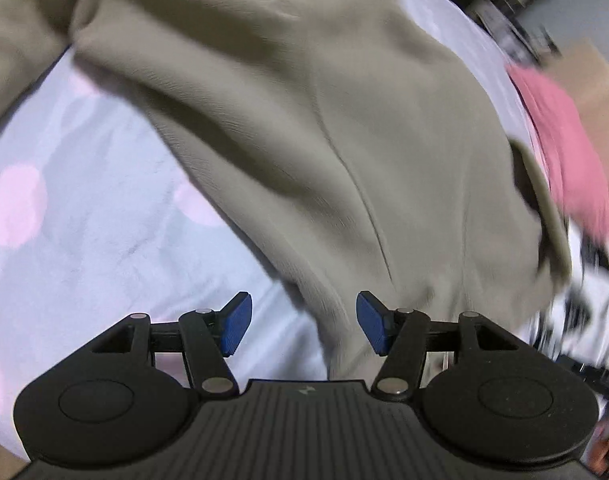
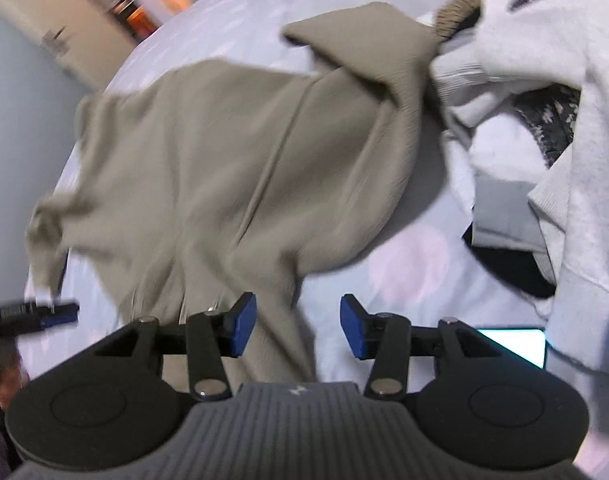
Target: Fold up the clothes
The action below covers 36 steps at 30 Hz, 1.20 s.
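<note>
So the khaki garment (image 1: 304, 128) is sprawled rumpled across the bed (image 1: 84, 216) with the spotted sheet, one sleeve flopped out, right beside a pile of other clothes (image 2: 544, 80). Left hand-held gripper (image 1: 300, 330) and right hand-held gripper (image 2: 298, 328) both have their jaws apart, gripping nothing, hovering over the near hem. Looks like the lay-it-flat stage; I'd guess next is pinching the edges and smoothing before any fold

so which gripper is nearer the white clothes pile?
Right. The right gripper has the white pile close beside it; the left gripper sits farther off, across the beige garment.
</note>
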Motion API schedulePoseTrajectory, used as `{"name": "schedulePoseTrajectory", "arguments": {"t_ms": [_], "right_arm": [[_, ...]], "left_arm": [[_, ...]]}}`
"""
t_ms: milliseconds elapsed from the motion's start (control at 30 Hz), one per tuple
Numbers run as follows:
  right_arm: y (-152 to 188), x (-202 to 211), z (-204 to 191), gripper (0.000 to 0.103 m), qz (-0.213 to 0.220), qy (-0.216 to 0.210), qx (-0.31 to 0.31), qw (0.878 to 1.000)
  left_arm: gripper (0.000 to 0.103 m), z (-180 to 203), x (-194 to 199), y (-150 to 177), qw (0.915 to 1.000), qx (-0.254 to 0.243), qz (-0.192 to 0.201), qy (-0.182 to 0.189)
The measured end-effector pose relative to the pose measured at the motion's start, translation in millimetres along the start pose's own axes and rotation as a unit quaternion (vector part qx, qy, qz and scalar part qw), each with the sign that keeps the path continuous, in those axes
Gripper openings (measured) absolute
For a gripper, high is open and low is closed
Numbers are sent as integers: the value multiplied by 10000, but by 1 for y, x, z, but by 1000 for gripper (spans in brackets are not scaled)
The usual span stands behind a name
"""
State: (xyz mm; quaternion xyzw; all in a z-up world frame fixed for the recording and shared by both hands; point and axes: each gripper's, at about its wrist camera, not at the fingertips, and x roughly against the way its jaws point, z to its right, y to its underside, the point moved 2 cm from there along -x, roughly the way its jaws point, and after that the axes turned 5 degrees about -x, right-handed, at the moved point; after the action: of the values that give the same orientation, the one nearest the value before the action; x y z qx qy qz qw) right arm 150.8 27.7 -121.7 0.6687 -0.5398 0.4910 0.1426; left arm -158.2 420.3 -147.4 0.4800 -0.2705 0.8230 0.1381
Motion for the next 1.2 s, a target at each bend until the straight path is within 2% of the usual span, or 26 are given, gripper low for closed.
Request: {"name": "schedulePoseTrajectory", "arguments": {"t_ms": [133, 267, 367, 467, 567, 633, 667, 700, 733, 767, 800, 900, 1033, 1200], "right_arm": [[-32, -20, 16, 51, 126, 311, -273, 9991], [-53, -42, 31, 51, 294, 622, -300, 9972], [-63, -61, 48, 51, 342, 592, -558, 9961], [-68, -77, 61, 52, 347, 507, -845, 9945], [-66, -89, 64, 52, 313, 310, -1024, 9938], [-63, -95, 62, 50, 296, 166, -1038, 9940], [-62, -98, 60, 47, 284, 136, -968, 9948], [-60, -99, 56, 35, 289, 170, -876, 9956], [-58, -100, 52, 22, 307, 235, -790, 9961], [-56, -100, 49, 19, 335, 283, -726, 9964], [-55, -99, 47, 18, 389, 288, -720, 9962], [-54, -88, 40, 12, 500, 359, -746, 9953], [-47, -61, 32, 10, 605, 347, -845, 9940], [-33, -22, 24, 9, 401, 175, -923, 9948]], "left_arm": [[56, -26, -20, -12, 9977, 657, 107, -96], [56, -44, -40, -15, 9937, 1099, 206, 25], [60, -44, -52, -16, 9938, 1054, 345, 123], [75, -44, -55, -16, 9911, 1147, 592, 316], [75, -35, -57, -13, 9930, 933, 702, 197], [68, -27, -57, -11, 9946, 615, 834, -34], [49, -23, -57, -10, 9946, 467, 912, -167], [30, -19, -56, -8, 9942, 343, 985, -275], [22, -18, -54, -8, 9937, 292, 1045, -288], [11, -18, -52, -7, 9933, 318, 1089, -212], [7, -18, -49, -6, 9930, 363, 1110, -172], [5, -13, -34, -2, 9916, 408, 1172, -377], [5, -7, 2, 6, 9877, 489, 1409, -477], [5, -12, 36, 18, 9861, 539, 1472, -554]]}}
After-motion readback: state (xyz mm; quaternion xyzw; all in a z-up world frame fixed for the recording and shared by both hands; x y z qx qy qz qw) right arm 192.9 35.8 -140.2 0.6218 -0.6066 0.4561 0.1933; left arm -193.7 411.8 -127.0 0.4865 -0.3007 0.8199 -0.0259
